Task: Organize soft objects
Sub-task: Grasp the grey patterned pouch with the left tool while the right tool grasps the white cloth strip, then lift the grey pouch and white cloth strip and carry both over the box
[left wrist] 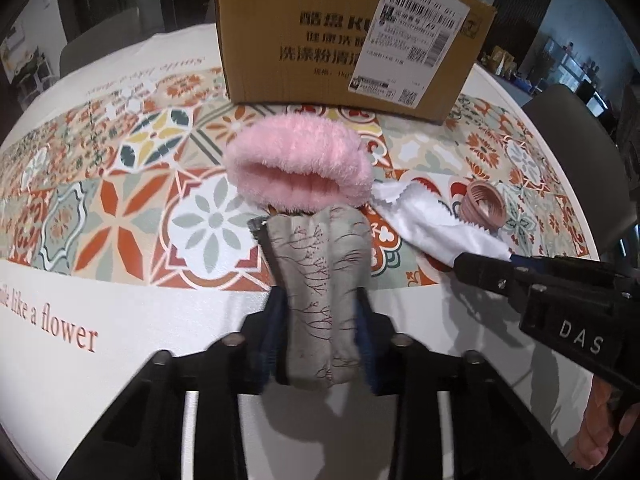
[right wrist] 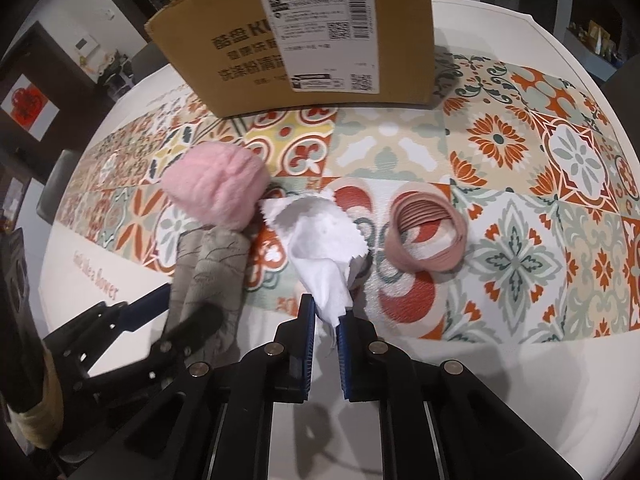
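My left gripper (left wrist: 318,312) is shut on a grey padded pouch with a branch print (left wrist: 318,280), held just above the table; it also shows in the right wrist view (right wrist: 212,264). A fluffy pink slipper-like piece (left wrist: 298,164) lies just beyond the pouch and touches its far end; it shows in the right wrist view too (right wrist: 216,188). My right gripper (right wrist: 326,316) is shut on a corner of a white cloth with zigzag edges (right wrist: 316,240), which trails over the table; the cloth also shows in the left wrist view (left wrist: 432,224).
A cardboard box (left wrist: 344,32) with a shipping label stands at the back of the patterned tablecloth (right wrist: 520,184). A pink coil of thin rings (right wrist: 426,236) lies right of the white cloth. A grey chair back (left wrist: 576,136) stands beyond the table's right edge.
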The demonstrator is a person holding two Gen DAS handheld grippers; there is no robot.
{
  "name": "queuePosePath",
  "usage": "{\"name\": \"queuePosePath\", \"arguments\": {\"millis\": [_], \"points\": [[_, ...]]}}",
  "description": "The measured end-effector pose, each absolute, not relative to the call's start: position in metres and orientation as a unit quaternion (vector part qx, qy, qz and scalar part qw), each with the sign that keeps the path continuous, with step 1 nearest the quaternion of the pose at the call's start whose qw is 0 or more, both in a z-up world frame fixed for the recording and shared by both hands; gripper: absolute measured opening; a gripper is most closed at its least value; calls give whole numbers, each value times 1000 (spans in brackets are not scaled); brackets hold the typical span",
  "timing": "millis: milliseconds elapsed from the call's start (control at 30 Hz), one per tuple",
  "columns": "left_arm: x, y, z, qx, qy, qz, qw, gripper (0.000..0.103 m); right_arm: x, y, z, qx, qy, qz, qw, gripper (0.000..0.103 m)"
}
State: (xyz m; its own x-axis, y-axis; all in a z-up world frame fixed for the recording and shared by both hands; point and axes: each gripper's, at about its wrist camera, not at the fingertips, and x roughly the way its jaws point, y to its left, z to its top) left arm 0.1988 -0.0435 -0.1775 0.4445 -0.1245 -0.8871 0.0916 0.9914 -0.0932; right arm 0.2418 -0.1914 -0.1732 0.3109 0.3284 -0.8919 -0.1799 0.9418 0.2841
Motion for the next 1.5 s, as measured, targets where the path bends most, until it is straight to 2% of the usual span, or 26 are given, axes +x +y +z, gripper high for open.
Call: {"name": "queuePosePath", "arguments": {"millis": [233, 767, 800, 867, 900, 933, 1200, 1367, 1400, 1433, 1500], "points": [[192, -37, -169, -31, 515, -83, 852, 14, 230, -184, -161, 71, 558, 168, 810, 12], [176, -27, -132, -30, 470, -98, 877, 13, 215, -174, -133, 73, 528, 171, 829, 8], [175, -27, -132, -31, 471, -96, 876, 13, 216, -175, -135, 74, 530, 167, 828, 10], [174, -27, -133, -31, 474, -96, 875, 13, 220, -178, -143, 80, 545, 157, 820, 26], [173, -27, -134, -29, 475, -94, 875, 13, 222, -179, -147, 81, 553, 151, 815, 41], [172, -26, -135, -28, 475, -93, 874, 13, 222, -180, -150, 82, 556, 146, 814, 45], [173, -19, -148, -33, 490, -82, 867, 13, 232, -169, -175, 24, 575, 127, 808, 45], [173, -18, -150, -34, 493, -78, 866, 13, 236, -160, -186, -10, 574, 123, 809, 43], [173, -18, -151, -33, 494, -78, 865, 13, 235, -158, -185, -17, 569, 122, 813, 37], [173, -18, -151, -33, 494, -78, 865, 13, 235, -156, -185, -27, 565, 120, 816, 24], [174, -18, -151, -33, 494, -80, 865, 13, 235, -156, -186, -32, 561, 121, 819, 11]]}}
